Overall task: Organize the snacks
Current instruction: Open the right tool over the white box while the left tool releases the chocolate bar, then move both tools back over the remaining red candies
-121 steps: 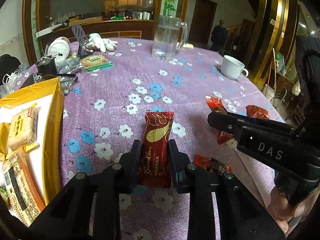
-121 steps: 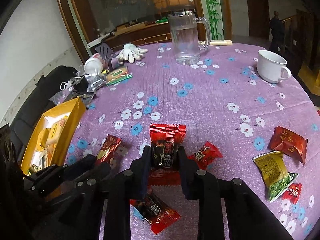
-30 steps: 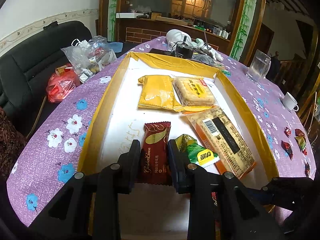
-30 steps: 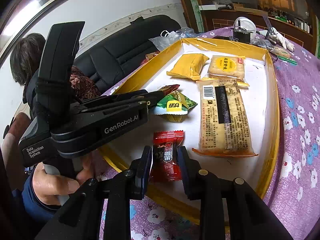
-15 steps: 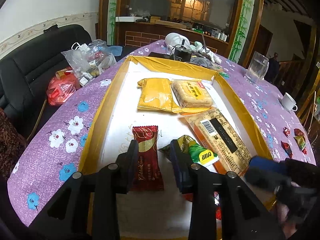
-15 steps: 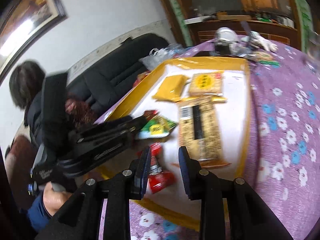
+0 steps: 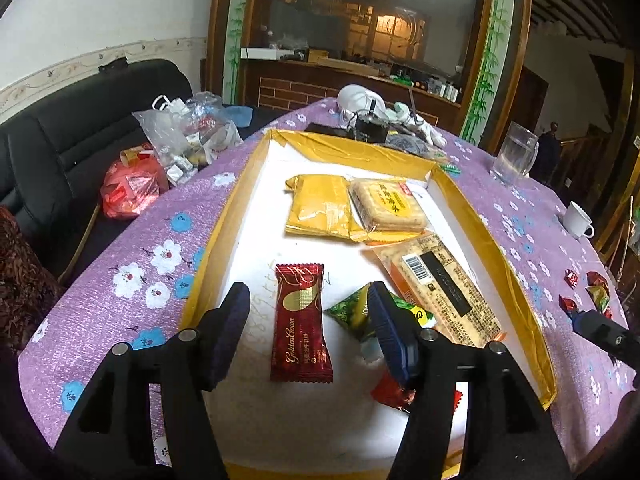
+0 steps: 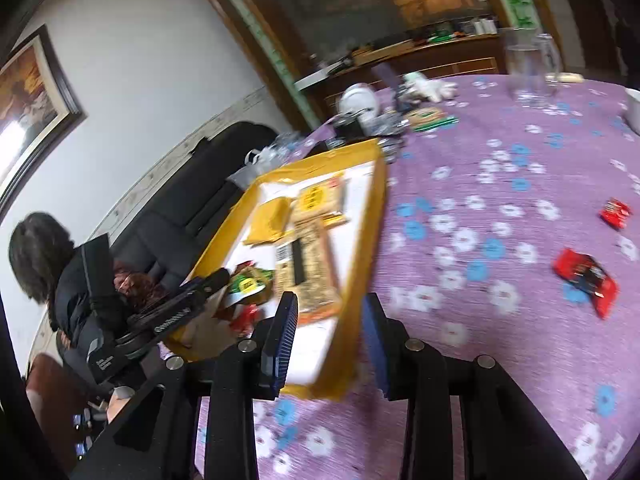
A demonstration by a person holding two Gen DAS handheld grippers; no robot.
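Through the left wrist camera we saw the left hand-held gripper point(image 7: 308, 324) over the yellow-walled tray point(image 7: 472, 204), its jaws opening and clear of the dark red Golden Crown wafer bar point(image 7: 301, 324), which lay flat on the tray's white floor between them, touching neither pad. Only this view let us read that wrapper's gold script and see the barcode on the long cracker packet point(image 7: 436, 280) to the right; the print on the square biscuit pack point(image 7: 386, 205) beside the plain yellow packet point(image 7: 318, 205) was too small for us to read. A green jelly cup point(image 7: 354, 314) sat partly behind the right finger, and a small red candy point(image 7: 390, 394) peeked from under it. The right wrist view, blurred, showed what the left could not: a seated person point(image 8: 52, 264) by the black sofa, the framed picture point(image 8: 28, 92) on the wall, and two red candies point(image 8: 586, 274) loose on the purple flowered worktop point(image 8: 500, 320), well apart from the tray. There the right hand-held gripper point(image 8: 330, 336) hung above the tray's near corner, jaws opening with nothing between them. We could not make out the lettering on the left tool's body in that view.
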